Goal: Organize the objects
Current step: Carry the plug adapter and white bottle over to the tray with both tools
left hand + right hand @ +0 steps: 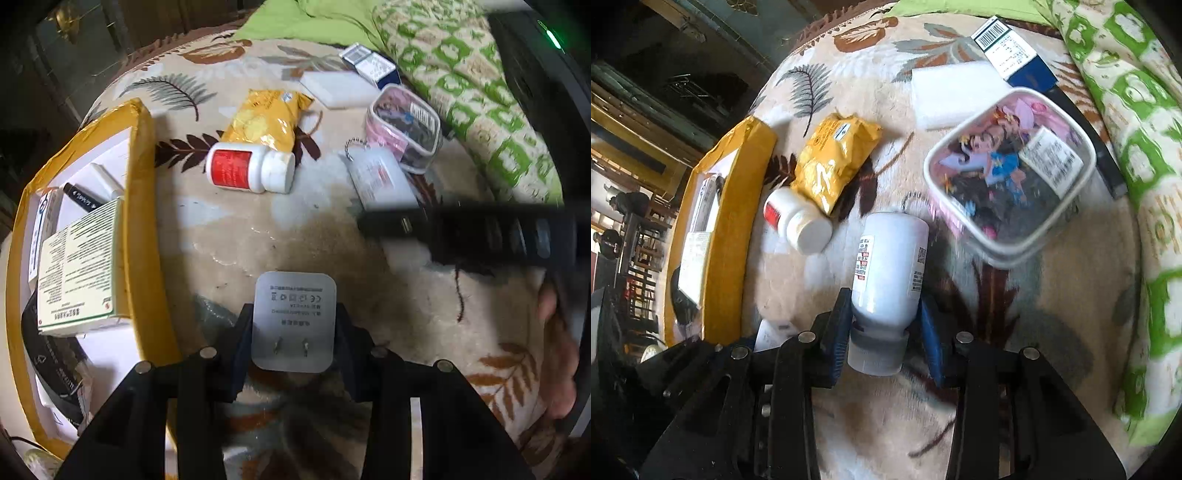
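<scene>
Far left: yellow-taped cardboard box point(142, 206) on the leaf-print blanket point(258, 236), holding a green-and-white carton point(79, 273), a black pen point(83, 195), a white tube and a dark pouch; box wall also visible on the left in the right wrist view point(733, 236). Next right, white pill bottle with red label point(251, 168) lies on its side, cap end touching the yellow snack pouch point(264, 122) behind it; same pair in the other view, bottle point(798, 225), pouch point(836, 162). Center foreground: left gripper point(294, 332) pinches a grey plug adapter point(294, 321) by its two side faces, prongs facing the camera, adapter held above the blanket, just right of the box. Right gripper point(882, 325) has its blue-padded jaws closed around the neck end of a white squeeze bottle point(890, 273), clear cap toward the camera, ball chain at the far end; can't tell if the bottle rests on the blanket or is lifted. Right of that: clear zip case with cartoon print point(1010, 173), tilted. Behind it, flat white foam pad point(955, 94) and a blue-and-white carton point(1014, 51). Far right: green patterned quilt point(1145, 147).
</scene>
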